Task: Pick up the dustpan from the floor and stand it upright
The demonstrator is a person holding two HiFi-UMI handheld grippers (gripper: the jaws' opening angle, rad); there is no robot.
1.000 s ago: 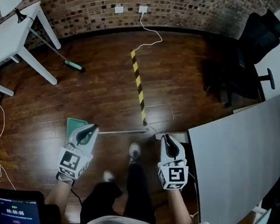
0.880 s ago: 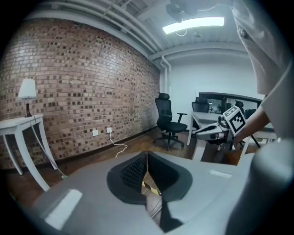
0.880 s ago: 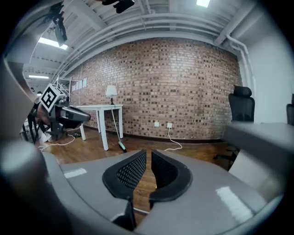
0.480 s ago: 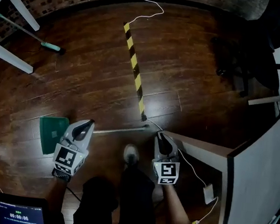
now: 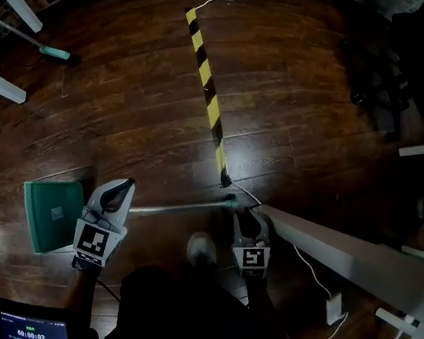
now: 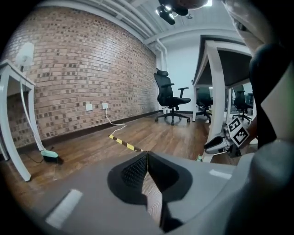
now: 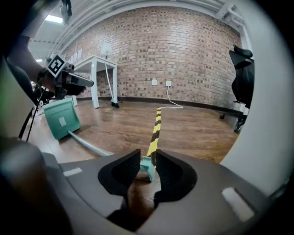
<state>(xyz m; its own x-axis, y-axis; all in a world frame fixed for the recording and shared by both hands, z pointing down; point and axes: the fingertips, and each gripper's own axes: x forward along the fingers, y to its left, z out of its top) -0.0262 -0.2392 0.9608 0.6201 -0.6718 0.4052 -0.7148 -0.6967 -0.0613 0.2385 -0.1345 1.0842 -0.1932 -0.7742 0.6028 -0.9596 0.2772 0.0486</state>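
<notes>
The green dustpan (image 5: 47,215) lies flat on the wood floor at the left. Its long metal handle (image 5: 182,205) runs right to a teal end cap (image 5: 229,200). In the right gripper view the pan (image 7: 62,118) is far left and the cap (image 7: 148,167) shows in the gap just beyond the tips. My right gripper (image 5: 243,215) hovers low by that cap; its jaws have just been opening and do not press on it. Over the handle near the pan, my left gripper (image 5: 123,186) is shut with nothing in it, tips meeting (image 6: 147,154).
A yellow-black tape strip (image 5: 206,78) runs up the floor from the handle's end, with a white cable (image 5: 303,265) nearby. A white desk panel (image 5: 346,251) stands close on the right, an office chair (image 5: 407,69) beyond. A broom head (image 5: 55,53) and table legs (image 5: 2,84) are far left.
Both grippers have sunk toward the floor and the view has closed in on the dustpan. The right jaws have parted; the left stay shut.
</notes>
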